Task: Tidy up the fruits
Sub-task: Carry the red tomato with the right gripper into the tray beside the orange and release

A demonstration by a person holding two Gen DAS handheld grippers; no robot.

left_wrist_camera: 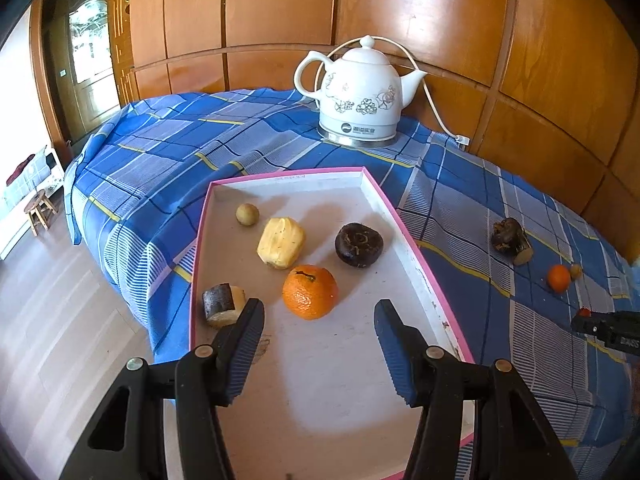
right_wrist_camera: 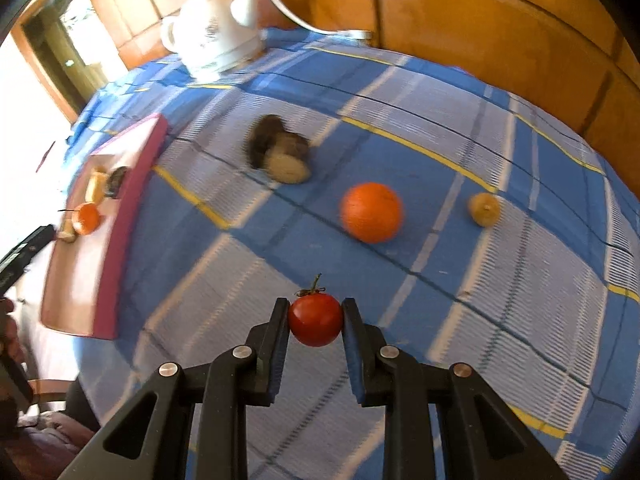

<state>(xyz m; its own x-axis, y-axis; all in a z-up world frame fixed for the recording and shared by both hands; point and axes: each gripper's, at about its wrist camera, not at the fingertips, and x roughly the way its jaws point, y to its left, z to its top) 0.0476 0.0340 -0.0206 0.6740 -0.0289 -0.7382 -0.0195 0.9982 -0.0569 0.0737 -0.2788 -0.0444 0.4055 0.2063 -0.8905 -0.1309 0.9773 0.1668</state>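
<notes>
Gripping a tomato (right_wrist_camera: 315, 320), the right tool (right_wrist_camera: 316, 322) has both pads pressed on the fruit's sides, stem up, held above the checked cloth (right_wrist_camera: 460, 152) of the table. The scene in this view is motion-blurred.

Left tool (left_wrist_camera: 319, 320): jaws apart, nothing between them, hanging over the near part of the tray (left_wrist_camera: 416, 248). Its left pad sits just beside a dark-skinned cut piece (left_wrist_camera: 222, 304) at the tray's left edge.

Tray, white floor with pink rim, lies on the cloth. In it:
- orange (left_wrist_camera: 310, 291), nearest the tool, between the pads' line of sight
- pale yellow peeled fruit (left_wrist_camera: 281, 243), just behind the orange
- dark round fruit (left_wrist_camera: 359, 245), toward the right wall
- small tan ball (left_wrist_camera: 247, 214), farthest back, left

Loose on the cloth, right of the tray:
- dark stubby piece with a cut end (left_wrist_camera: 512, 241), well apart from the tray
- second orange (right_wrist_camera: 371, 212)
- small yellowish fruit (right_wrist_camera: 484, 209), near that orange on its right in the right wrist view

White kettle (left_wrist_camera: 360, 92) on its base at the table's far side, cord running to the wood-panel wall (left_wrist_camera: 440, 8).

Right tool's tip with the tomato shows at the right edge of the left wrist view, low over the cloth.
</notes>
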